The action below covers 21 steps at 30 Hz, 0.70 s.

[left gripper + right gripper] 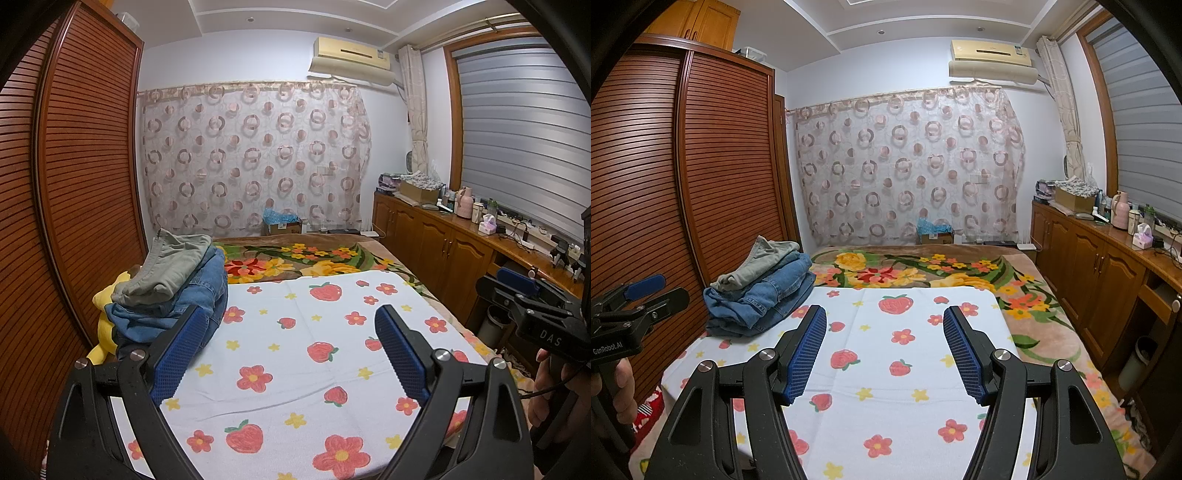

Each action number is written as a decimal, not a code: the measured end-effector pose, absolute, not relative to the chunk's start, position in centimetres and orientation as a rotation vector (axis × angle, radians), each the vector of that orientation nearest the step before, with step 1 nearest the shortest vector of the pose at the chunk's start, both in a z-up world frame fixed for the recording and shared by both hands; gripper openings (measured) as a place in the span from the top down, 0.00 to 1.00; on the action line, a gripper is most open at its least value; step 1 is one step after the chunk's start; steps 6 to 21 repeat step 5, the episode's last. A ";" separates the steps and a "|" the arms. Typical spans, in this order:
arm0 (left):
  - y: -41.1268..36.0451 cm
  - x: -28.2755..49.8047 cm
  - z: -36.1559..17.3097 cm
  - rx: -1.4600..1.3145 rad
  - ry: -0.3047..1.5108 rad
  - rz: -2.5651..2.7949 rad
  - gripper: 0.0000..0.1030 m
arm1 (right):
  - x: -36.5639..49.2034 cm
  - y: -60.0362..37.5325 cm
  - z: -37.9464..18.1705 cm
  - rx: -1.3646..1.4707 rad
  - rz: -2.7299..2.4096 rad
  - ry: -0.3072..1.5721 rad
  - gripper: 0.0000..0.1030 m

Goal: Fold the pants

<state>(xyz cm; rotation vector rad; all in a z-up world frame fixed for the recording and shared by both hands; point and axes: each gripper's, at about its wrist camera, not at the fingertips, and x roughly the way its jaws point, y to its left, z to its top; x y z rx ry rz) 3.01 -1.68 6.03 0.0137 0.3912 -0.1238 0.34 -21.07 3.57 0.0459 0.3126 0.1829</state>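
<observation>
At about 9 o'clock in both wrist views stands the louvred wooden wardrobe. Just right of it, near 10 o'clock, the pile of pants sits on the bed: a grey-green pair on top of blue denim pairs, folded and stacked, resting at the left edge of the white cloth printed with strawberries and flowers. A yellow plush shows under the pile in the left wrist view. The left tool hovers above the cloth at 6 o'clock, its blue pads spread wide and gripping nothing. The right tool hangs likewise over the cloth, fingers wide apart and empty. Beyond the cloth, toward 12 o'clock, lies the floral blanket. At 3 o'clock runs a wooden cabinet with bottles on top.
</observation>
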 end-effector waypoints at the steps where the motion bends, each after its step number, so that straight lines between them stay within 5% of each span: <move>1: -1.7 3.0 6.0 0.013 0.391 -0.124 0.09 | 0.4 -21.1 3.6 0.046 0.183 0.313 0.34; 21: -1.7 3.0 6.0 0.014 0.391 -0.124 0.09 | 0.4 -21.1 3.6 0.045 0.184 0.313 0.34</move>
